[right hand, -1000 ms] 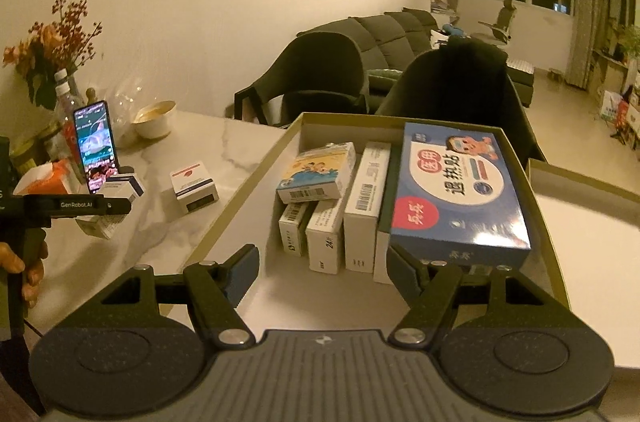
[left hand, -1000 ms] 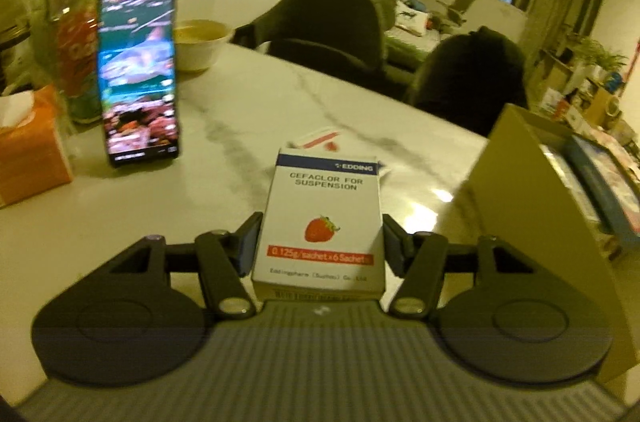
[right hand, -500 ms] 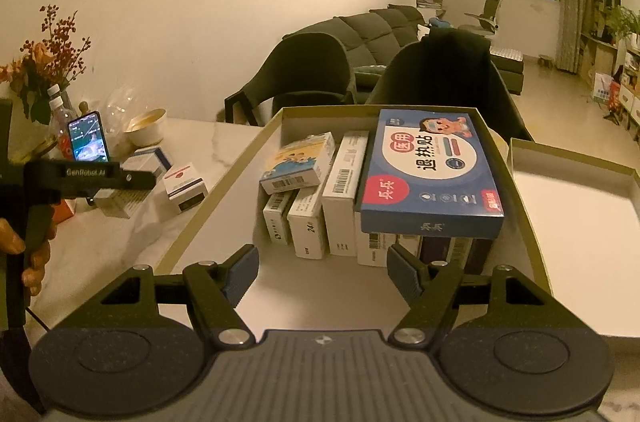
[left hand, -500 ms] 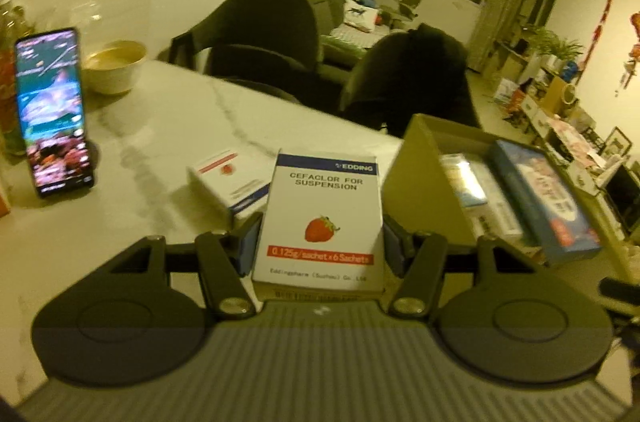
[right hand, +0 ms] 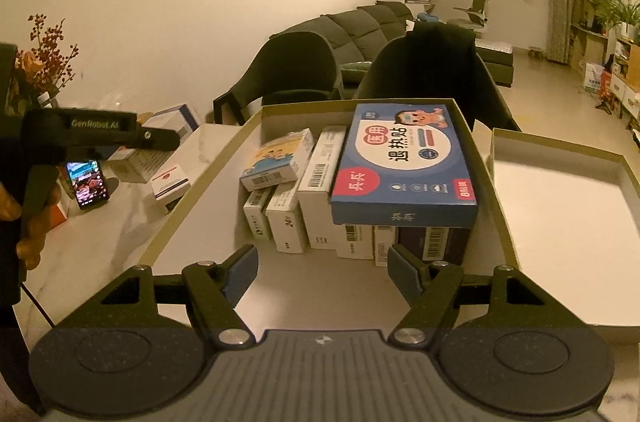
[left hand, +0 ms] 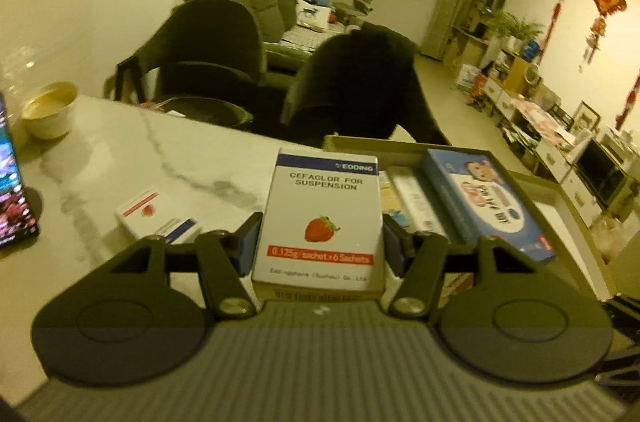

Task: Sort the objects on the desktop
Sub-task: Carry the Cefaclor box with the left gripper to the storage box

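Note:
My left gripper (left hand: 320, 242) is shut on a white medicine box (left hand: 322, 218) printed with a strawberry, carried above the marble table beside the cardboard tray (left hand: 400, 143). A second small white box (left hand: 154, 216) lies on the table to the left. In the right wrist view the tray (right hand: 192, 194) holds several white medicine boxes (right hand: 320, 178) and a large blue box (right hand: 404, 162) lying on top of them. My right gripper (right hand: 322, 272) hovers open over the tray's near bare floor. The left gripper (right hand: 104, 136) shows there at far left, with the held box partly hidden.
A lit phone (right hand: 88, 184) stands propped on the table at left, with a bowl (left hand: 50, 108) behind it. The tray's white lid (right hand: 560, 206) lies to the right. Dark chairs (right hand: 300, 70) stand against the table's far edge. A vase of flowers (right hand: 44, 62) is at far left.
The left gripper has carried the strawberry box rightward toward the tray, which now fills more of its view. The right gripper stayed open and drew back slightly over the tray.

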`<state>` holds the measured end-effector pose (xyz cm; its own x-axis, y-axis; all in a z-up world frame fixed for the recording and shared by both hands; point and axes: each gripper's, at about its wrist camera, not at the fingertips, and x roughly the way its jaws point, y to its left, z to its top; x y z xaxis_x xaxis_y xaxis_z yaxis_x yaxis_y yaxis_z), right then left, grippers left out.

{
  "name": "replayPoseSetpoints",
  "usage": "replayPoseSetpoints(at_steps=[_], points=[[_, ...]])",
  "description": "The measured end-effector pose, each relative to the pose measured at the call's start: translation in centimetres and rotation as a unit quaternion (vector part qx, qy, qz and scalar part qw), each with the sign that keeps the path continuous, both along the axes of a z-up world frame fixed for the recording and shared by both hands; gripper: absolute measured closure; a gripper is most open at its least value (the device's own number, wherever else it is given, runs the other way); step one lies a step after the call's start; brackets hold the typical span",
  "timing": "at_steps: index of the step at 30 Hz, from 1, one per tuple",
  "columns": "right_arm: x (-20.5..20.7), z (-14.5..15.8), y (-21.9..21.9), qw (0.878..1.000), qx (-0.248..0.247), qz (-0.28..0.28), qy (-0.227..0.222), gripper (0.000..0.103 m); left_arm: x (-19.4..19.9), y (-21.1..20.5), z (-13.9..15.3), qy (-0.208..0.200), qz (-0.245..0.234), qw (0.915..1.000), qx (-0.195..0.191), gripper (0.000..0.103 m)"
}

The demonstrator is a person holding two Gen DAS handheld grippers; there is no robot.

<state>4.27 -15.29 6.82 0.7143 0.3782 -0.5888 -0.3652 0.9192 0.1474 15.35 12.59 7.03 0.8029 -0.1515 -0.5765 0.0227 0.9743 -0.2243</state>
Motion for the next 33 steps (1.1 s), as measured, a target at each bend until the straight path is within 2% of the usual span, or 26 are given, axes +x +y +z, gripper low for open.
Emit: replayPoseSetpoints(at_steps=[14, 19, 23, 27, 33], points=[[0.6, -0.1, -1.2, 1.000, 0.010, -0.007, 0.004, 0.028, 7.7, -5.9, -0.9, 0.076, -0.046, 0.9960, 0.007, 0.044], [0.7, -0.1, -1.4, 1.000, 0.007, -0.007, 0.002, 0.028, 9.7, -6.9, -1.9, 0.097, -0.038, 0.9945, 0.013, 0.046], [0.8, 0.0, -1.6, 1.000, 0.007, -0.009, 0.001, 0.028, 10.4, -7.1, -2.3, 0.109, -0.031, 0.9935, -0.002, 0.046], [0.9, -0.1, -1.7, 1.000, 0.009, -0.011, 0.003, 0.028, 11.1, -7.1, -2.6, 0.122, -0.027, 0.9916, -0.035, 0.045], [0.7, -0.1, -1.4, 1.000, 0.011, -0.008, 0.002, 0.028, 10.2, -6.8, -2.1, 0.107, -0.046, 0.9921, -0.046, 0.040]])
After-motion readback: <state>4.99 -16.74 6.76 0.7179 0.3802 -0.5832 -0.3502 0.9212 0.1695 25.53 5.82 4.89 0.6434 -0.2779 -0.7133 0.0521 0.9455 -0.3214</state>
